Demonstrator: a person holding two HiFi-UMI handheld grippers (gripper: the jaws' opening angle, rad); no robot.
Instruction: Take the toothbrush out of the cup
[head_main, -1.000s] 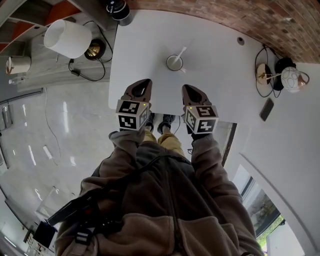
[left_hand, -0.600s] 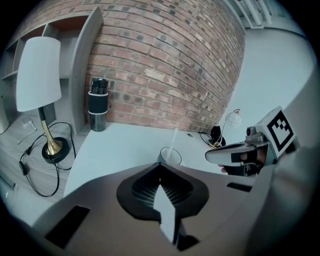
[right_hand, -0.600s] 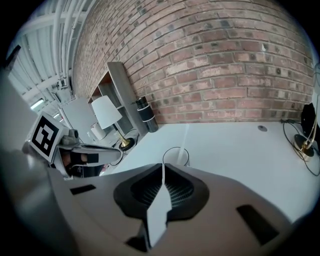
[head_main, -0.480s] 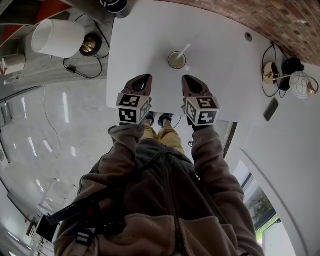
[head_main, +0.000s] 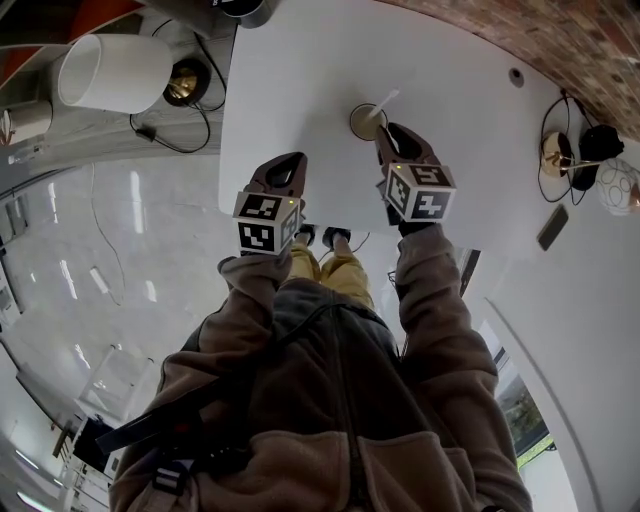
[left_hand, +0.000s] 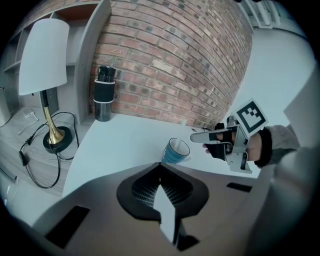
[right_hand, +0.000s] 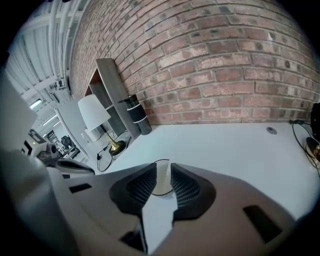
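Toothbrush: I see the toothbrush (head_main: 385, 101) standing in the cup (head_main: 366, 122), its handle leaning over the far rim, away from me.
Cup: upright on the white surface (head_main: 300, 70), with nothing steadying it.
Right gripper: my right gripper (head_main: 392, 134) is right at the cup's near rim. Its jaws stand a narrow gap apart. Through that gap I see the cup's mouth, but I cannot pick out the handle there. I also cannot tell whether a jaw touches the rim.
Left gripper: my left gripper (head_main: 285, 163) hangs over the near edge of the surface, well apart from the cup, its jaws together on nothing.
Step, as I judge it: lining up on the handle, with no grasp made yet.
Risk, wrong catch: the handle leans away from my jaws, so closing here could pinch the cup wall, or only air.
Risk, tipping: the cup is free, so a jaw nudging the rim could push it over or slide it off.
Risk, dragging: pulling against the lean could lever the handle on the rim and lift the cup along.
Risk, slip: the gap is slim and the handle thin, so an off-centre grip may let it twist out.
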